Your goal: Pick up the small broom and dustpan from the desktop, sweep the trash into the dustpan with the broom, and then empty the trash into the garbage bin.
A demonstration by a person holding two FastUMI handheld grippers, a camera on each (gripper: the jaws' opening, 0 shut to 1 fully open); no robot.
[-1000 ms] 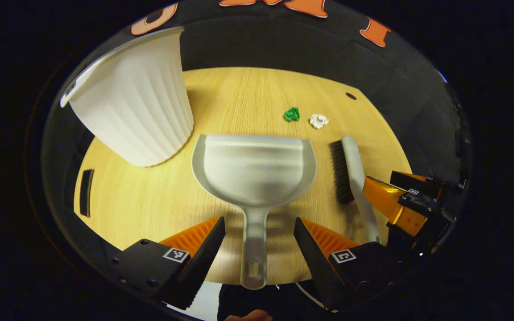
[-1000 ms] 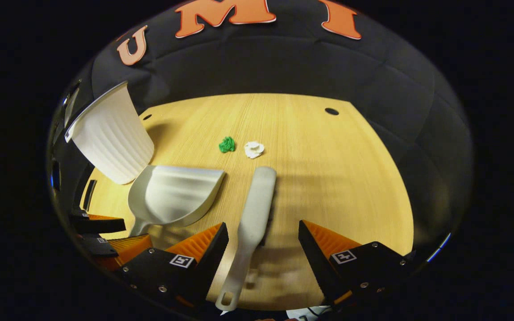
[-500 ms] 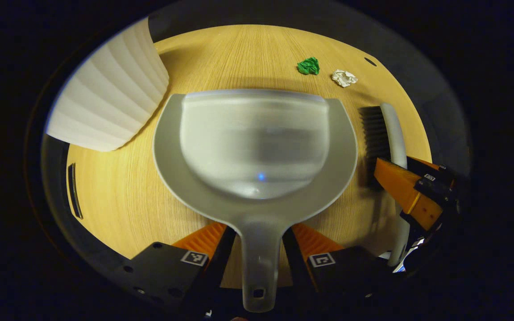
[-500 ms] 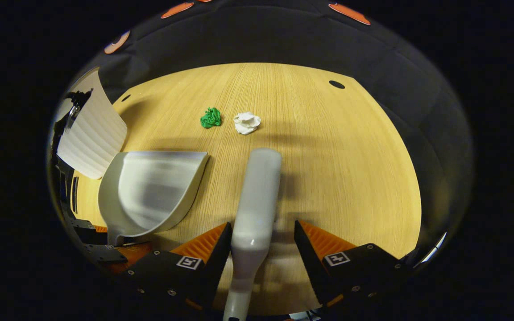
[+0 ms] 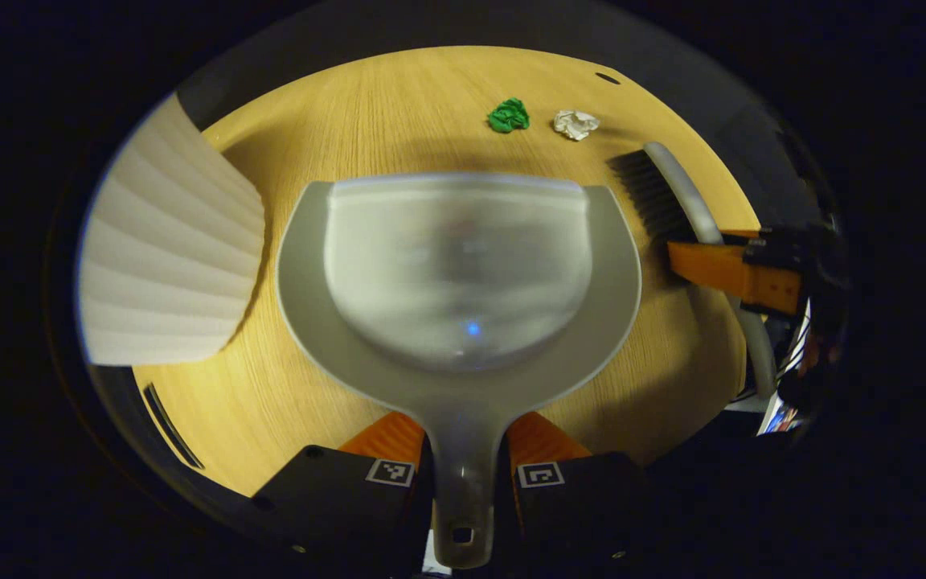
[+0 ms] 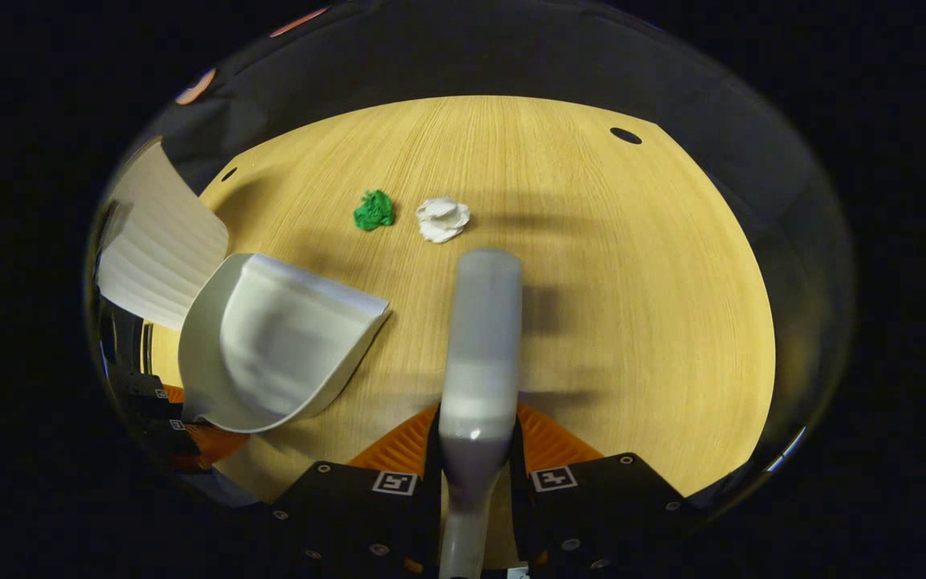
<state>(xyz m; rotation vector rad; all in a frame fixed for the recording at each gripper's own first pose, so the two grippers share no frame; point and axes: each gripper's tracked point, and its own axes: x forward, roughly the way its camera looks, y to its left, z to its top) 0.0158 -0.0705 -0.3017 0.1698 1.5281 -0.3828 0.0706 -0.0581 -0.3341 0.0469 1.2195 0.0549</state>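
Note:
The grey dustpan [image 5: 459,265] fills the middle of the left gripper view, and my left gripper [image 5: 463,470] is shut on its handle. The same dustpan [image 6: 270,342] appears tilted and lifted at the left of the right gripper view. My right gripper [image 6: 475,474] is shut on the handle of the small grey broom [image 6: 483,338], whose back faces the camera. In the left gripper view the broom [image 5: 660,197] shows its dark bristles, held by the right gripper [image 5: 740,269]. A green paper wad [image 6: 373,210] and a white paper wad [image 6: 442,219] lie side by side on the wooden desktop [image 6: 632,281] beyond the broom's tip.
The white ribbed garbage bin [image 5: 170,265] stands at the left, close beside the dustpan, and appears as the bin [image 6: 159,241] in the right gripper view. Small dark holes [image 6: 625,135] mark the desktop near its far edge. Black booth cloth rises behind the desk.
Both grippers have closed fully on their handles. The dustpan has tilted up off the desk, and the broom has swung to point more straight ahead toward the wads.

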